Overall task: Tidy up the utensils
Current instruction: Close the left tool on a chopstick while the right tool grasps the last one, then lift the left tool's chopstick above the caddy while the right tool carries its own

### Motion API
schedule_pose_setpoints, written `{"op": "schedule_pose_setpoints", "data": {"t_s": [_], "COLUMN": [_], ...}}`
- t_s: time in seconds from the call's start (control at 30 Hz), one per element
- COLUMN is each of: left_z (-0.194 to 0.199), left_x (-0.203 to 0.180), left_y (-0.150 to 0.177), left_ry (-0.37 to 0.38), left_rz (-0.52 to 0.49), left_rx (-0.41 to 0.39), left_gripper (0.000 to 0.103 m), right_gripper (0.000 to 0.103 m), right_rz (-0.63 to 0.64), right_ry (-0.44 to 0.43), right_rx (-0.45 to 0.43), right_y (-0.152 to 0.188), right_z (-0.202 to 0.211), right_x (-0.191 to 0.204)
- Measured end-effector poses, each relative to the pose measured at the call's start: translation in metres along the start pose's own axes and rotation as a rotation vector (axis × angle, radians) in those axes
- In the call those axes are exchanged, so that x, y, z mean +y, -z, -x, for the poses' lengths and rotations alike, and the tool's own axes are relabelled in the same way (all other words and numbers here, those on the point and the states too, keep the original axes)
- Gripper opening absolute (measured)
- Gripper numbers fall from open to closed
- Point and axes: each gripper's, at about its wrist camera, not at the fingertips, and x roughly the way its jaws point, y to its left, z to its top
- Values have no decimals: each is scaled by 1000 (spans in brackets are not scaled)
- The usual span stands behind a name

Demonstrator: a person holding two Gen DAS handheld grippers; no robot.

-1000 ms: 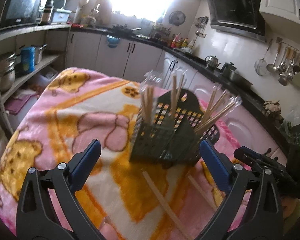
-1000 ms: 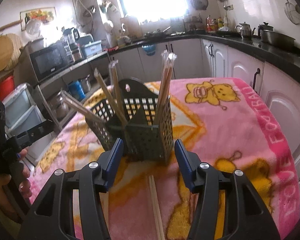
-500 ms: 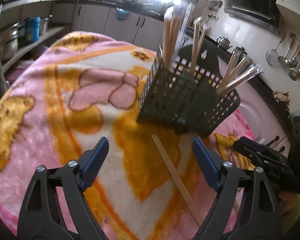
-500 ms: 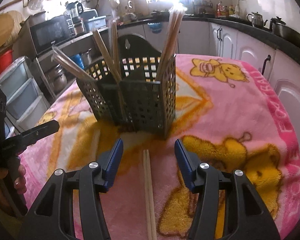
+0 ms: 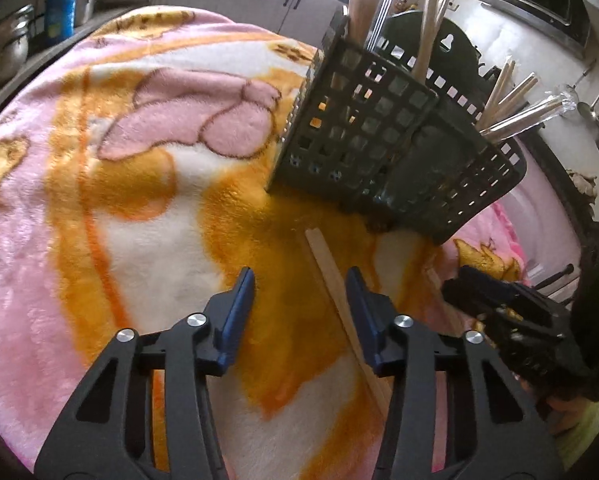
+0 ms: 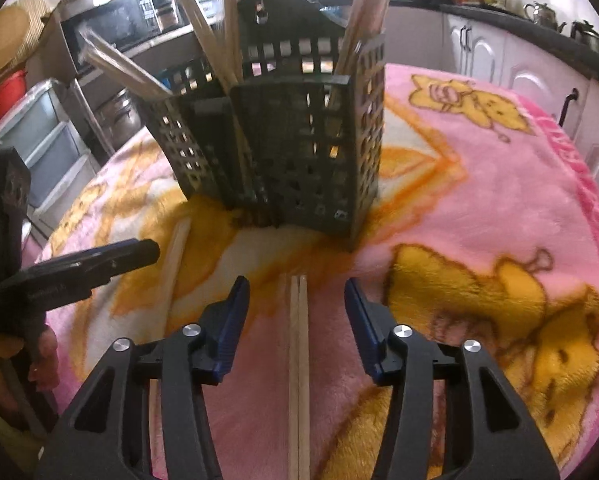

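Closing, both part-open, empty | left gripper (image 5: 300, 280), right gripper (image 6: 297, 288) straddle chopsticks (image 6: 298, 360)

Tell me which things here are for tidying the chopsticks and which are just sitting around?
For the job:
- chopstick pair on the blanket, between the open right gripper
- second chopstick pair, beside the open left gripper, whose jaws have just been closing
- utensil basket

Just around:
- pink blanket
- kettle
- microwave
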Motion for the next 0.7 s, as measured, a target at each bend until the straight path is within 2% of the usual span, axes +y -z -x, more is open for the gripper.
{"op": "schedule_pose_setpoints", "data": {"t_s": [0.13, 0.3, 0.37, 0.4, 0.43, 0.53, 0.7], "left_z": [-9, -20, -25, -27, -29, -36, -31], "left_x": [-5, -10, -13, -14, -16, -22, -21], "left_y": [-5, -14, -18, -20, -21, -26, -26], "left_ry": [11, -1, -13, -22, -32, -88, -66], "left_rz": [5, 5, 7, 4, 0, -8, -17], "left_rx": [22, 41, 43, 44, 43, 34, 20], "left_gripper": [37, 37, 37, 37, 35, 11, 4], "right_gripper": [38, 17, 10, 10, 10, 10, 10], "right_rz": [15, 36, 26, 18, 9, -7, -42], "right_ry": [-4, 19, 12, 6, -1, -14, -61], "right_rx": [36, 46, 42, 40, 36, 15, -46], "right_y": [-2, -6, -8, -9, -9, -8, -8], "right_z": [-15, -27, -27, -25, -23, -12, 17], "right_x": [4, 7, 4, 1, -1, -5, -11]}}
